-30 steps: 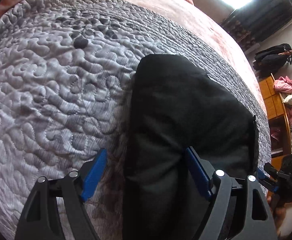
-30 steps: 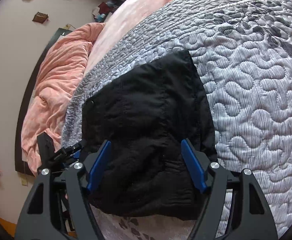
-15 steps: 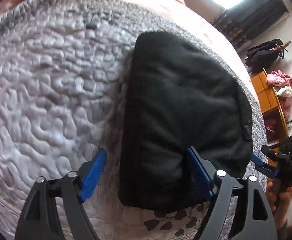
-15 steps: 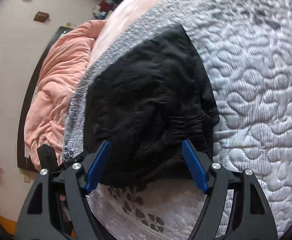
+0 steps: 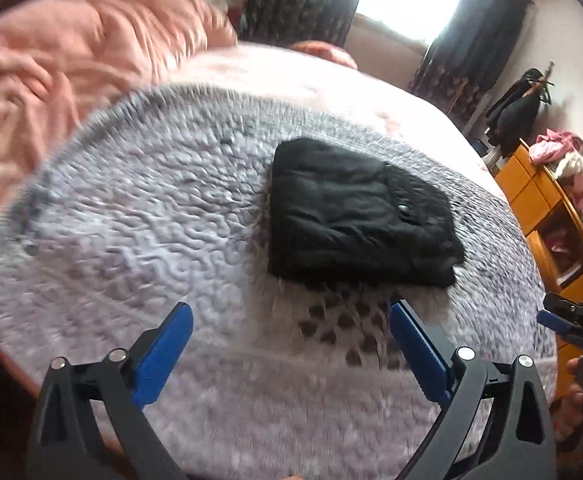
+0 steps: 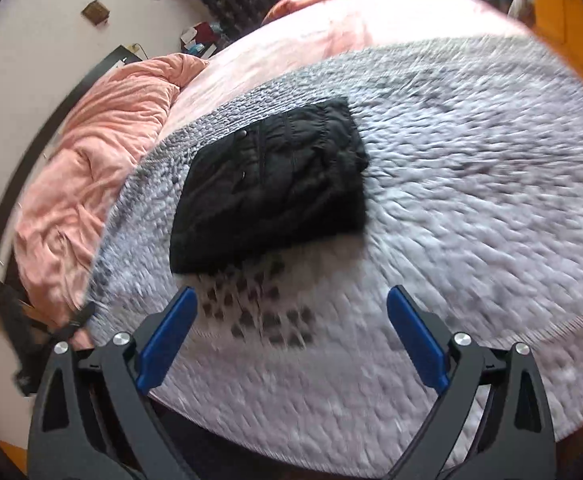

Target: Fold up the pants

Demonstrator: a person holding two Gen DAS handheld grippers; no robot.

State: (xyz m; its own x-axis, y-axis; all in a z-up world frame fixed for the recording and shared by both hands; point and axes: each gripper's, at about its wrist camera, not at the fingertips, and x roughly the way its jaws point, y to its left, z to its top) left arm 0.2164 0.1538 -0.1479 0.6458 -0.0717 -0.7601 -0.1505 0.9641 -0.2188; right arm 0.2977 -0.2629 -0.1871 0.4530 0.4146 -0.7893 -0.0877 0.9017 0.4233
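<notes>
We see the black pants (image 5: 355, 216) folded into a compact rectangle at frame centre on the grey quilt (image 5: 139, 240). The left gripper (image 5: 291, 354) and right gripper (image 6: 291, 344) hover at the lower frame edge, fingers spread apart, holding nothing.

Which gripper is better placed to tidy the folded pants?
Neither clearly: left gripper and right gripper both hang open, short of the black pants, which lie folded on the quilt.

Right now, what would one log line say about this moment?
black pants: folded, lying on grey quilt | left gripper: open, clear of pants | right gripper: open, clear of pants
</notes>
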